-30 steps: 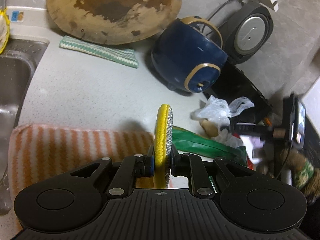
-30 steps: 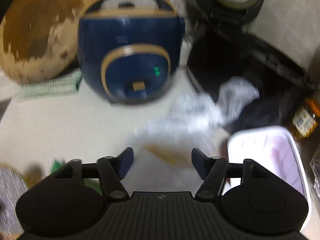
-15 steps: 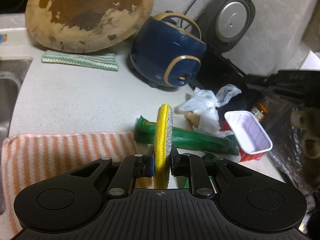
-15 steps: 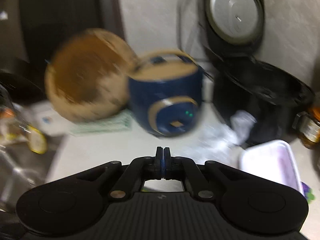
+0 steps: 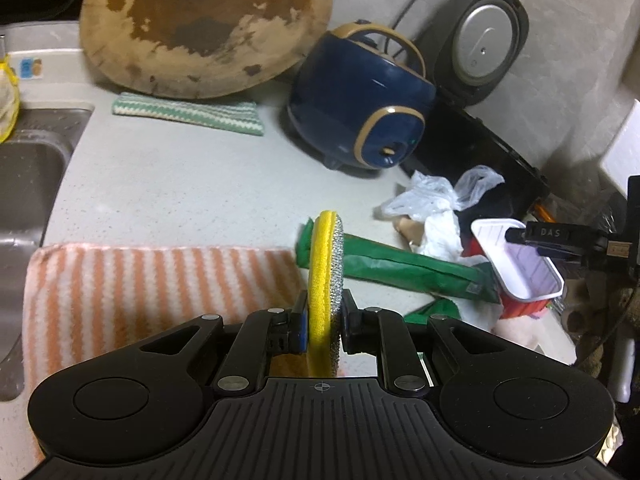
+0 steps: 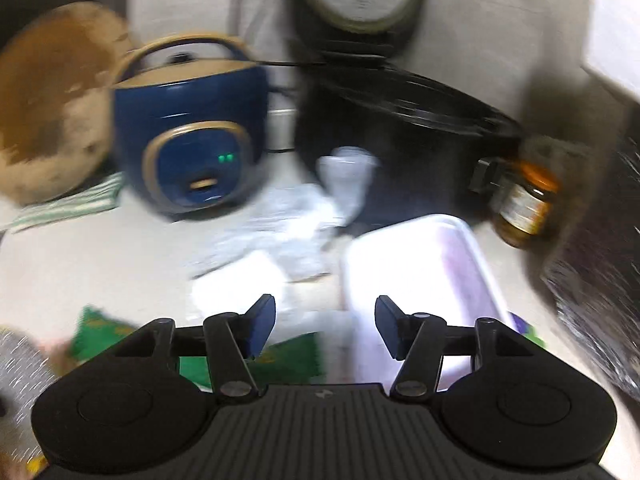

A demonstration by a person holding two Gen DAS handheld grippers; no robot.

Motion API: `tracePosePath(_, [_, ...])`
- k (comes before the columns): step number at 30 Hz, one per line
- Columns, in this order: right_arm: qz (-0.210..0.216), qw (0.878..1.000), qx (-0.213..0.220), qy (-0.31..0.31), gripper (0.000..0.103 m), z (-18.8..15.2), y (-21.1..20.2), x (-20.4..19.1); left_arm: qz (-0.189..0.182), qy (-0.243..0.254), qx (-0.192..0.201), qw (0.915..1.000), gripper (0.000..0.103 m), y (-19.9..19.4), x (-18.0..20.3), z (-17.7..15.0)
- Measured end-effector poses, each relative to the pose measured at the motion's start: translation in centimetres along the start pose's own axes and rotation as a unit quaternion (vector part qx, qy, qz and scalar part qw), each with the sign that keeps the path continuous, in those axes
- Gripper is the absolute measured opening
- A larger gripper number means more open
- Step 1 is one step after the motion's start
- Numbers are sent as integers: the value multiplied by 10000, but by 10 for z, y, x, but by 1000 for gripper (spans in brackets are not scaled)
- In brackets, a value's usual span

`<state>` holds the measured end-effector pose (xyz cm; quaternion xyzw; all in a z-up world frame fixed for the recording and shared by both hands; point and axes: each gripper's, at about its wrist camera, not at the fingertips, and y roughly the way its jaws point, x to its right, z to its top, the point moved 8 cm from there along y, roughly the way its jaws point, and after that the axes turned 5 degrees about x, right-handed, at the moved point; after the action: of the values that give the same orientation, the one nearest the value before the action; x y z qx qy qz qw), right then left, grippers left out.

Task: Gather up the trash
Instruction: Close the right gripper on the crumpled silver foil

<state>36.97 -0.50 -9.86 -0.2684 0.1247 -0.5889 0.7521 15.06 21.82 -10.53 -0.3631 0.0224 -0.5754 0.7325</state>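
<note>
Right wrist: right gripper (image 6: 325, 330) jaws reopening, previously closed.

both grippers are matte black: a ribbed central plate, two round discs at the lower corners, silver screws on angled linkage arms. the left gripper (image 5: 323, 322) and right gripper (image 6: 325, 330) carry blue finger pads.

Left gripper (image 5: 323, 326) clamped on a sponge (image 5: 326, 276), angled down; right gripper (image 6: 325, 328) jaws opening, nothing between.
</note>
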Motion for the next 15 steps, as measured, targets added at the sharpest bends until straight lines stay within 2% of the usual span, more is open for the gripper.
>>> tracePosePath(1, [-18,9999,120,-20,66,1,-1,0,-8,3,3,10000,18,0,-1,0])
tracePosePath(2, [37,9997,242,-74,81,2,-1,-4,-24,-4,-8,10000,18,1,-1,0])
tracePosePath(3, [184,9992,326,-162,89,2,-1,-12,-33,-17,-35,10000,18,1,-2,-1])
tracePosePath(4, [421,9981,365,-279,89,1,0,-22,-35,-13,-64,10000,18,2,-1,-2])
tracePosePath(6, [756,9955,162,-541,89,-5,15,-43,-32,-26,-96,9999,18,3,-2,-4])
tracePosePath(10, [566,9932,-612,-806,88,-25,73,-63,-12,-238,-127,9996,18,-1,-10,-5])
tracePosePath(11, [568,9920,-753,-833,80,-30,84,-65,-9,-328,-141,9994,18,-3,-14,-5])
tracePosePath(12, [620,9904,-941,-800,53,-34,93,-66,-26,-436,-175,9989,18,-4,-19,-5])
tracePosePath(13, [838,9895,-1041,-548,43,-35,94,-64,-47,-538,-195,9984,18,-5,-23,-5])
tracePosePath(14, [1006,9874,-1182,-301,15,-32,92,-63,-54,-626,-199,9978,18,-6,-26,-5])
tracePosePath(15, [1169,9855,-1230,-53,4,-24,85,-61,-52,-708,-200,9973,18,-7,-30,-5])
